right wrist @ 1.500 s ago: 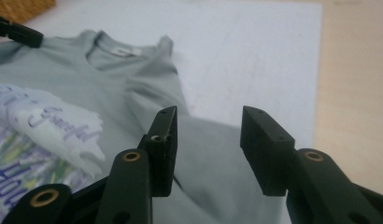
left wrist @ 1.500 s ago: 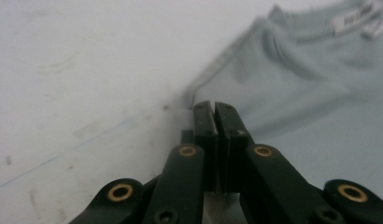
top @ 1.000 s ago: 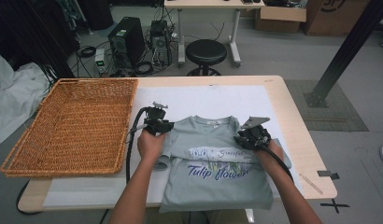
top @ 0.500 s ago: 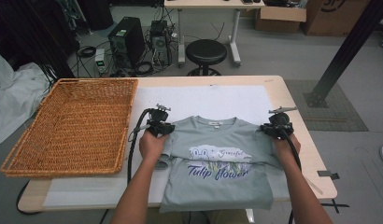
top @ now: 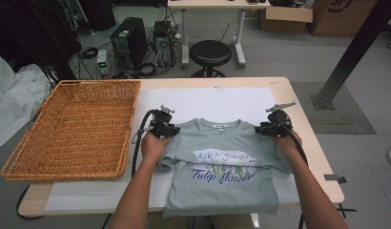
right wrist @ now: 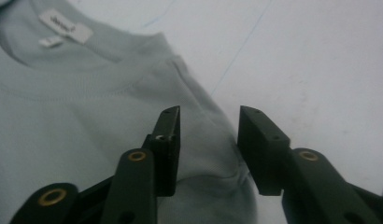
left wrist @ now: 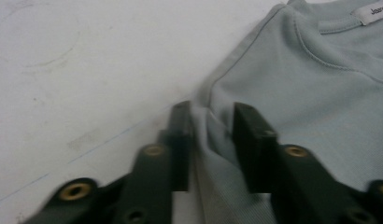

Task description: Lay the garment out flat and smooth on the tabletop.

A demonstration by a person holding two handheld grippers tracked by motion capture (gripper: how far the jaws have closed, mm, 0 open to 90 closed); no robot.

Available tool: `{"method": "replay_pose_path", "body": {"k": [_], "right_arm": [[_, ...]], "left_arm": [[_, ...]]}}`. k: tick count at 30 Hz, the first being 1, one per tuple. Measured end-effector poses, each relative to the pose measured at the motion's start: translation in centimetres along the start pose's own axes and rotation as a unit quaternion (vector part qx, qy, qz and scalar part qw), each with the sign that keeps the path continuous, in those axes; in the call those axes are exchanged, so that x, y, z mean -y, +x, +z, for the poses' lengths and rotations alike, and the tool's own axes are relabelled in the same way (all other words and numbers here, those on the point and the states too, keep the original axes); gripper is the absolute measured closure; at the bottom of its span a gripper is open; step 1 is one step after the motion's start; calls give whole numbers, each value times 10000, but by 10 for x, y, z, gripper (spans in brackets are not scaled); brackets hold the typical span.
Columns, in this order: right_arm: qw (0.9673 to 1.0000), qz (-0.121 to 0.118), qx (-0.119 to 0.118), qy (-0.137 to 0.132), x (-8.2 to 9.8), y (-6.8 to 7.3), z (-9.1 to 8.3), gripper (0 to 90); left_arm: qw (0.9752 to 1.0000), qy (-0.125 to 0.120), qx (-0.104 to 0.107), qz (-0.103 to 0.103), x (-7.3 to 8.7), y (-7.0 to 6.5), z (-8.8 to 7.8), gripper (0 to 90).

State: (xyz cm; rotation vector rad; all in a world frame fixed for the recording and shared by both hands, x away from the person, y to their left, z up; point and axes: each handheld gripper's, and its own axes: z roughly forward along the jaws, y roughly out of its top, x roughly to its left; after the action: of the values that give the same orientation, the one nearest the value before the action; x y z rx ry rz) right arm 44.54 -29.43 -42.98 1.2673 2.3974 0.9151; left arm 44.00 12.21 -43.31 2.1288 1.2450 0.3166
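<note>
A grey-green T-shirt (top: 222,171) with "Tulip flower" print lies face up on the white mat, its hem over the near table edge. My left gripper (top: 176,130) is at the shirt's left shoulder. In the left gripper view, the left gripper (left wrist: 210,116) has just been closing and pinches a ridge of shoulder fabric (left wrist: 213,135). My right gripper (top: 259,130) is at the right shoulder. In the right gripper view, the right gripper (right wrist: 208,121) has just been opening, and the shoulder cloth (right wrist: 206,154) lies loose between the parted jaws.
A large wicker basket (top: 74,133) takes up the table's left part. Bare white mat (top: 208,100) lies beyond the collar. On the floor behind the table are a black stool (top: 210,52) and computer towers (top: 129,43). A pale cloth (top: 12,105) hangs at far left.
My right gripper has moved right, drawing the right shoulder outward so the shirt lies wider and flatter, and its jaws have parted. The left hand has stayed at the left shoulder.
</note>
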Motion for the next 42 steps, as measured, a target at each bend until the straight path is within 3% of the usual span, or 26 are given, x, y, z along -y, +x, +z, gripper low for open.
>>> {"method": "replay_pose_path", "body": {"k": [2,4,6,8,10,12,15,22,26,31,33,34,36,38,40,42], "right_arm": [[9999,-70,45,68,1,1,3,680],[9999,-69,12,96,1,0,2,794],[9999,-122,9,114,1,1,2,841],[9998,-165,-13,80,0,2,0,850],[9999,-119,-78,-89,-2,0,-4,852],[9998,-43,-94,-166,-5,-5,-6,853],[9996,47,-59,-254,-12,-12,-6,854],[9981,-7,125,-599,-39,-25,4,854],[9974,-74,304,-654,-53,-30,18,854],[9941,-95,667,-854,-70,-35,32,860],[9915,-150,887,-941,-74,-34,35,865],[9886,-153,1057,-1066,-75,-33,36,866],[9870,-133,1147,-1115,-76,-33,40,865],[9898,-219,1176,-778,-74,-33,50,851],[9916,-173,1208,-424,-69,-35,61,710],[9914,12,1225,-456,-66,-37,60,663]], "left_arm": [[10000,31,11,-1,-1,0,-1,842],[10000,32,-21,-36,-2,1,-1,852],[9998,-70,-26,-193,-3,2,-3,859],[9996,-138,-6,-258,-5,2,-5,860],[9998,-27,-30,-183,-12,4,-9,860],[9996,-131,-64,-254,-19,5,-13,859],[9992,-165,-88,-364,-31,9,-14,858],[9977,-65,-323,-590,-54,27,-7,856],[9963,-164,-417,-729,-63,36,-1,854],[9934,-508,-594,-837,-75,40,7,850],[9916,-694,-794,-743,-79,37,9,850],[9910,-729,-868,-713,-79,36,10,850],[9915,-534,-947,-712,-78,36,17,850],[9917,-179,-971,-819,-73,38,28,844],[9906,101,-1002,-931,-69,39,35,772],[9906,102,-1013,-917,-64,38,36,702]]}}
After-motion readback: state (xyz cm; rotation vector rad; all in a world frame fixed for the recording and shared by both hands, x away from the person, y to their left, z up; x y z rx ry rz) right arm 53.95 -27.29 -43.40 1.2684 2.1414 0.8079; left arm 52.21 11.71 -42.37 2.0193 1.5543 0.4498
